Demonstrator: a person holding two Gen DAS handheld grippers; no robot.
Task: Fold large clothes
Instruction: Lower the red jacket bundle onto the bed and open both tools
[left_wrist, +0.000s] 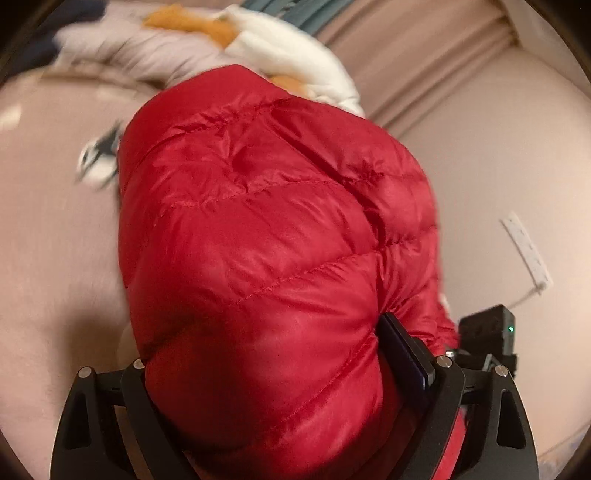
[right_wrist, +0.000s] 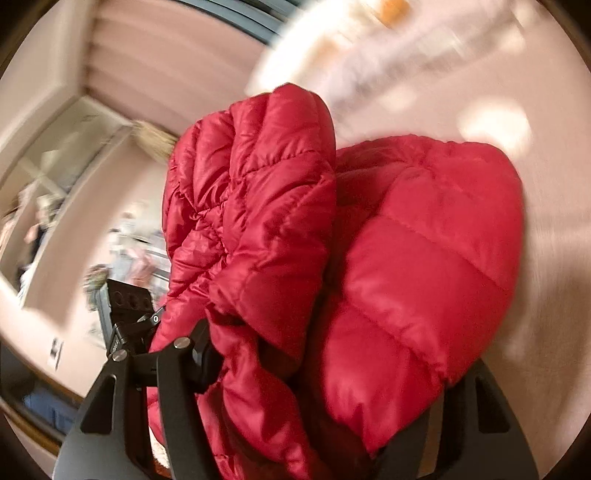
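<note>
So the red puffer jacket (left_wrist: 266, 236) is being held bunched up over a pinkish bed (left_wrist: 498, 166), and everything else is best placed relative to that jacket. In the left wrist view the left gripper (left_wrist: 280, 369) is being buried in it: the jaws are being kept clamped on a thick wad of the quilted fabric, with one dark finger (left_wrist: 406, 354) showing at the jacket's right edge and the other hidden under the fabric. In the right wrist view the right gripper (right_wrist: 314, 376) is being stuffed with the jacket too, two padded folds bulging up between the jaws, which are being pressed against the fabric while standing fairly wide. Beyond the jacket, at its far end, a white and orange garment (left_wrist: 288, 48) is being left in a pile on the bed. A white strip (left_wrist: 524, 251) is being left lying to the jacket's right. Lots of motion blur around the edges.
</note>
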